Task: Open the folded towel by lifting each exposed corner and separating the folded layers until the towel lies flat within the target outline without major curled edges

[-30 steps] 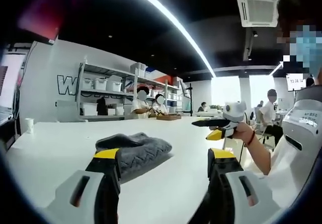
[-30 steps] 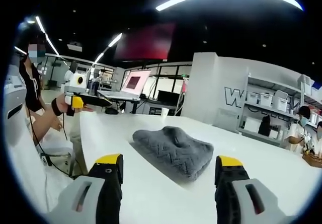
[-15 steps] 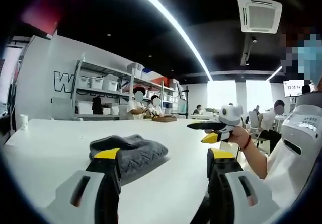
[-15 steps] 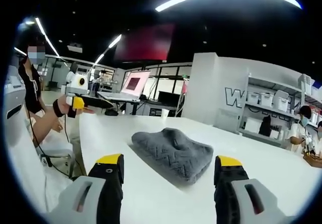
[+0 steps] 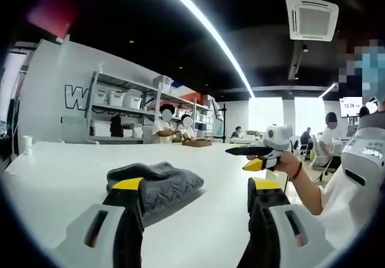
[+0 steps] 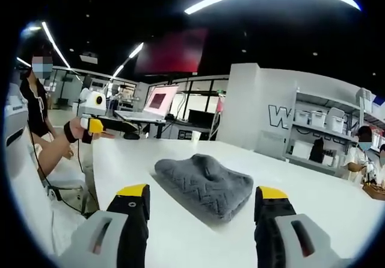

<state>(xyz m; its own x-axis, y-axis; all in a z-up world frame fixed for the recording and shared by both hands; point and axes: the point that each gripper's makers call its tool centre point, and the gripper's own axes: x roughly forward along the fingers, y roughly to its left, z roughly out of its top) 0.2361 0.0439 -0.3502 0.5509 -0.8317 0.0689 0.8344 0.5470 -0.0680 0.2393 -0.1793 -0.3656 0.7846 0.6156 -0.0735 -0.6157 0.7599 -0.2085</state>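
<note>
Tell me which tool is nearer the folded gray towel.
Probably left, though it's close. The left tool has the towel just beyond its jaw tips; the right tool faces it across a slightly wider strip of white table.

You have a white table under you, and a paper cup stands at its far left edge in the left gripper view. Behind it a metal shelf carries white storage bins against a white wall with dark lettering. 2 people sit at the table's far end beside a wooden tray. Overhead, a long light strip crosses the dark ceiling next to a ceiling air vent. In the right gripper view a pink-lit monitor stands on a desk beyond the table.
</note>
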